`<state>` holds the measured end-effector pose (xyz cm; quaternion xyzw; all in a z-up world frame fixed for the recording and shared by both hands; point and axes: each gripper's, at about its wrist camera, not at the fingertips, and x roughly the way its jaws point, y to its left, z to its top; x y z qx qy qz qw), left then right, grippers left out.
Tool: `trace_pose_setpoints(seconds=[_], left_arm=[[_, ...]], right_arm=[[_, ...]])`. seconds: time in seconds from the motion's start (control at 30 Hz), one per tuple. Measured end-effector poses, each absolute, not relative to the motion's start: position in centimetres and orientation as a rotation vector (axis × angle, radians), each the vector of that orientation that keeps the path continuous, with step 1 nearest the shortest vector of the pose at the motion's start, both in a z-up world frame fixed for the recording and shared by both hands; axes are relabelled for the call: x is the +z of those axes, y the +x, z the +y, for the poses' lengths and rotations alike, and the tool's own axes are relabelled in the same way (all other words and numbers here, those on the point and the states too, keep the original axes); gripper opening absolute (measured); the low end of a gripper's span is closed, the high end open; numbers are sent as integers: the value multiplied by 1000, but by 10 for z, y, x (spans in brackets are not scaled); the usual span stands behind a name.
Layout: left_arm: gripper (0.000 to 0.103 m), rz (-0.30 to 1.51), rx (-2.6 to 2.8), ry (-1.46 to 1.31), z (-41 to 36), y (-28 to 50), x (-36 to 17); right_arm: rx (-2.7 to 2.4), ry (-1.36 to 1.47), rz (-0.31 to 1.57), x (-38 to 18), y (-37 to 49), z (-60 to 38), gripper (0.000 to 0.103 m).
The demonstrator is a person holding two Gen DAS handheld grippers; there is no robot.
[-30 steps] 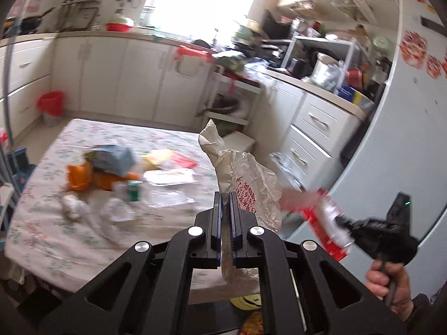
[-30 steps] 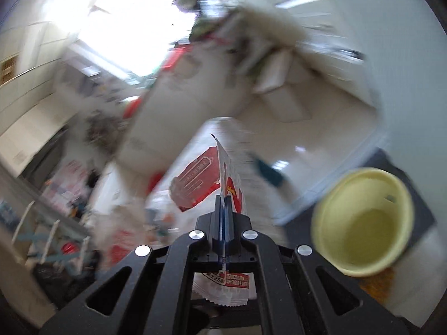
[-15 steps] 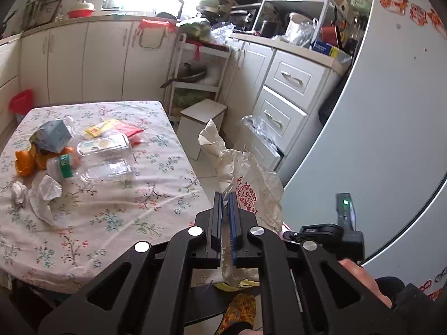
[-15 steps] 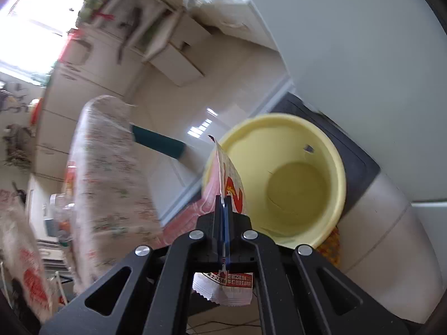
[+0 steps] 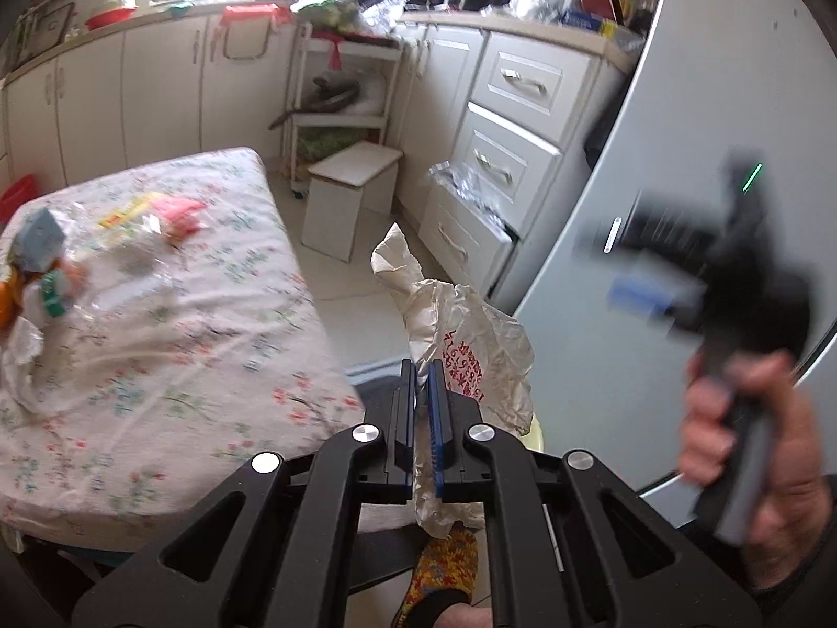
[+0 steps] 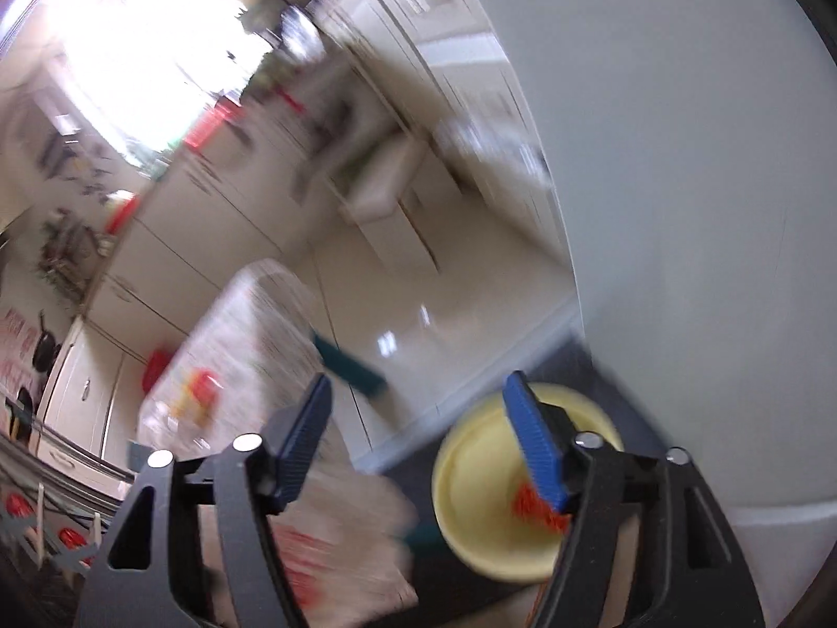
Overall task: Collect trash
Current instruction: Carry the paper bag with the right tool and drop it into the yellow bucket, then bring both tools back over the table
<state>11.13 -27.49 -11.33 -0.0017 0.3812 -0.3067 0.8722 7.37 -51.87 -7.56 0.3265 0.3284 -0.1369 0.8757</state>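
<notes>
A cluttered kitchen with white cabinets (image 5: 157, 89) and drawers surrounds a surface (image 5: 172, 377) under a floral cloth, and a pale refrigerator (image 5: 654, 240) rises at the right. The trash not yet gathered lies toward the surface's far left edge and corner: crumpled clear plastic (image 5: 131, 272), a red and yellow wrapper (image 5: 172, 212), an orange item (image 5: 8, 298) and some white paper (image 5: 21, 361). The near right part of the cloth is bare.

The left gripper (image 5: 422, 382) has its jaws pressed together on a fold of a white plastic bag (image 5: 460, 335) with red print. The bag hangs off the surface's right edge, over the floor, probably so that it stays within reach as the collecting sack.

The right gripper (image 6: 418, 445), held in the person's right hand (image 5: 753, 439), has its jaws opening and nothing sits between them. Below it on the dark mat stands a yellow bucket (image 6: 471, 513) with a red scrap (image 6: 533, 507) inside. That looks like a piece just dropped, though blur hides what it is. The blurred bag (image 6: 324, 539) shows at the lower left of the right wrist view.

A sensible next move would be to swing the free gripper back toward the pile at the far left edge.
</notes>
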Motion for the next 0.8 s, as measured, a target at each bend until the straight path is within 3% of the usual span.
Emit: trace_pose_setpoints(seconds=[0.07,0.33,0.4,0.47,0.53,0.8], left_arm=[[4,818,-644,11,-290,113,-122],[5,942,-633,96,-361,128,-179],[12,972,-636,118,-373,131,-190],[39,986,-623,135,-380,132,-196],[54,964,-606,125,-378,128,-192],[76,840,-582,106,-326,93,-140]], right_arm=[[-281,607,572,-49,68,-509,78],[-243,534,458,-26,74,-493,80],[-247,526,441,-24,72,-495,81],[-257,513,434,-22,70,-497,81],[-253,511,438,-22,68,-497,81],[-258,415,440,-10,71,-468,85]])
